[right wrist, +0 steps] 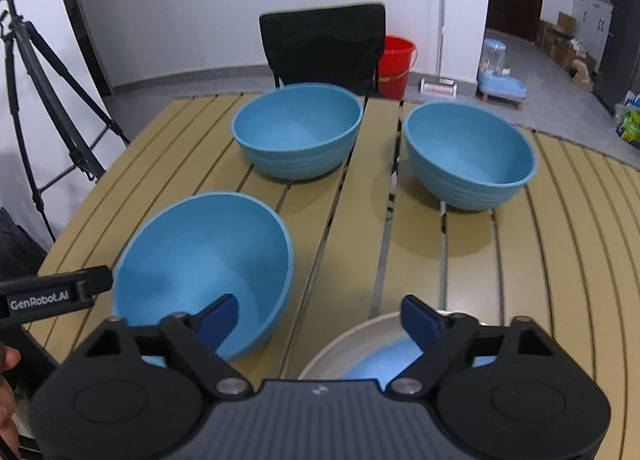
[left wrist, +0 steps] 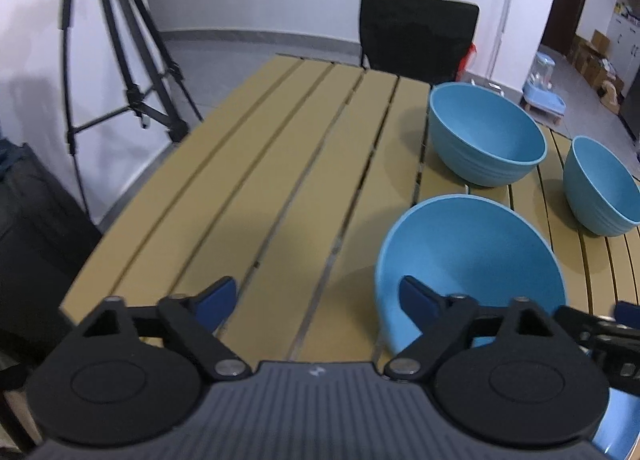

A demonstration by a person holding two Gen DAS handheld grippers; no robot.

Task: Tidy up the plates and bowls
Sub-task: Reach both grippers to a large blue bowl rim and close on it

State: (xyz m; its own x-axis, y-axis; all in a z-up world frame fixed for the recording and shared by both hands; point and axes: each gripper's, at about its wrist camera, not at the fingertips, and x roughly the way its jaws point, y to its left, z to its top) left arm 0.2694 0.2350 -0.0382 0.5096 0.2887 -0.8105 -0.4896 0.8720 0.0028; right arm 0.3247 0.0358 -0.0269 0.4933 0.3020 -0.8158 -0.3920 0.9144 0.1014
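Note:
Three blue bowls stand on a tan slatted table [right wrist: 560, 260]. The near bowl [right wrist: 208, 264] is tilted toward me; it also shows in the left wrist view [left wrist: 472, 260]. Two upright bowls stand farther back, one left [right wrist: 298, 128] and one right [right wrist: 468, 154]; both show in the left wrist view, the left [left wrist: 486, 136] and the right [left wrist: 600, 184]. A plate with a grey rim and blue centre [right wrist: 360, 352] lies under my right gripper [right wrist: 320, 320], which is open. My left gripper [left wrist: 316, 298] is open, its right finger over the tilted bowl's near rim.
A black chair [right wrist: 324, 44] stands at the table's far edge, a red bucket [right wrist: 398, 60] behind it. A black tripod [left wrist: 120, 60] stands on the floor left of the table. A dark bag [left wrist: 36, 244] sits by the left edge.

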